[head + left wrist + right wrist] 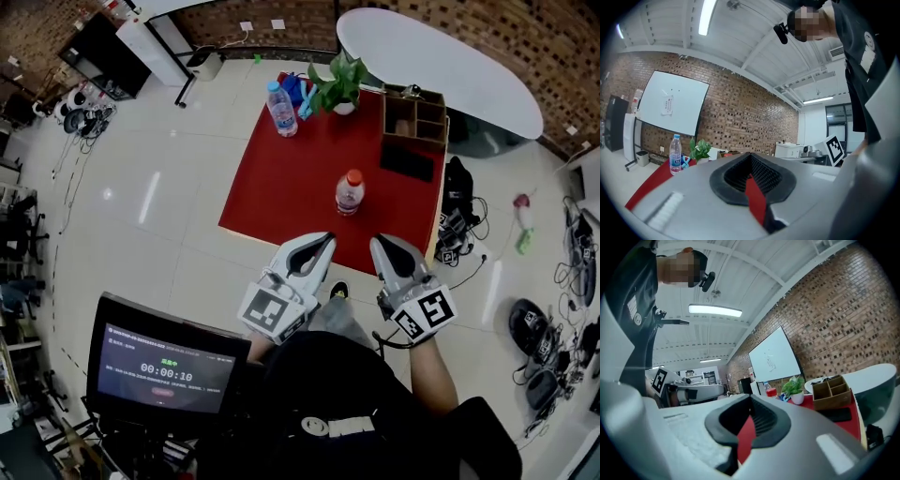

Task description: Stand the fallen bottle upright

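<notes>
A small bottle with a red cap [350, 192] stands upright near the middle of the red table [281, 187]; the right gripper view shows this red-capped bottle [770, 391] far ahead. A taller blue-capped bottle [281, 109] [675, 154] stands upright at the far left corner. No bottle lies on its side in any view. My left gripper [325, 240] and right gripper [379, 243] hover side by side at the table's near edge, both shut and empty. Each gripper view shows its jaws pressed together: left gripper [751, 159], right gripper [750, 401].
A potted plant [339, 84], a wooden organizer box [413, 114] and a flat black item [407, 161] sit along the table's far and right side. A white oval table [441, 66] stands behind. A monitor [164, 366] is at lower left; cables litter the floor at right.
</notes>
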Tool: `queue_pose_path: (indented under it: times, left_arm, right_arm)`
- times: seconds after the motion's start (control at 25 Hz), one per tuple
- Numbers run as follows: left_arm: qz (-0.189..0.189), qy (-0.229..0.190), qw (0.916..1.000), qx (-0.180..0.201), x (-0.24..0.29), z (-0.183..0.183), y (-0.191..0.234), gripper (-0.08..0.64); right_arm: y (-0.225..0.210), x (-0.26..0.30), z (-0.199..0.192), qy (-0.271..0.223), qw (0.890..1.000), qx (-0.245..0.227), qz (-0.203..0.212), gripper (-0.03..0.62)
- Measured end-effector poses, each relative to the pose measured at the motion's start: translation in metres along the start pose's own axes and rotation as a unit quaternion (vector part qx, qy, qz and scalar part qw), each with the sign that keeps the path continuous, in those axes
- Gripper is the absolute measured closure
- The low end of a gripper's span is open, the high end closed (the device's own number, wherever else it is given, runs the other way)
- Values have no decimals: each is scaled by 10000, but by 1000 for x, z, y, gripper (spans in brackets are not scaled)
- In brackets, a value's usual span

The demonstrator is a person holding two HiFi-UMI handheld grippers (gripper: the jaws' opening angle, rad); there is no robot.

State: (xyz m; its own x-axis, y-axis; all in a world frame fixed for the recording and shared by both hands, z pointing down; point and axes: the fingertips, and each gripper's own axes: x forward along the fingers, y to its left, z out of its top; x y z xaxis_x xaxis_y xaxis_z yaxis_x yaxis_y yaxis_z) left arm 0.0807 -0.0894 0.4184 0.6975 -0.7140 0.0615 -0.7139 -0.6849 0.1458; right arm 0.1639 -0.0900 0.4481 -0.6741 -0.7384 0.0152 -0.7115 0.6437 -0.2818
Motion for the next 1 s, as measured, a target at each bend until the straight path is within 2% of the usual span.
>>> queue_pose_path:
  times: [0.24,0.52,0.8,1.0]
  left_arm:
    - [170,257,9995,-37,-24,-15,-1,558]
    - [-80,246,9997,31,-62,-18,-20,558]
    - [-151,-86,9998,88,-167,-13,-42,558]
    - [-192,-393,9990,33,-262,-5,-60,558]
  right_arm:
    - [30,5,-10,-41,9994,83,325,589]
    - [74,-9,-23,-151,9994,88,284,589]
    - [174,-35,-41,-203,9995,-177,138,589]
    - [275,-61,-51,-190,9993,-316,29,589]
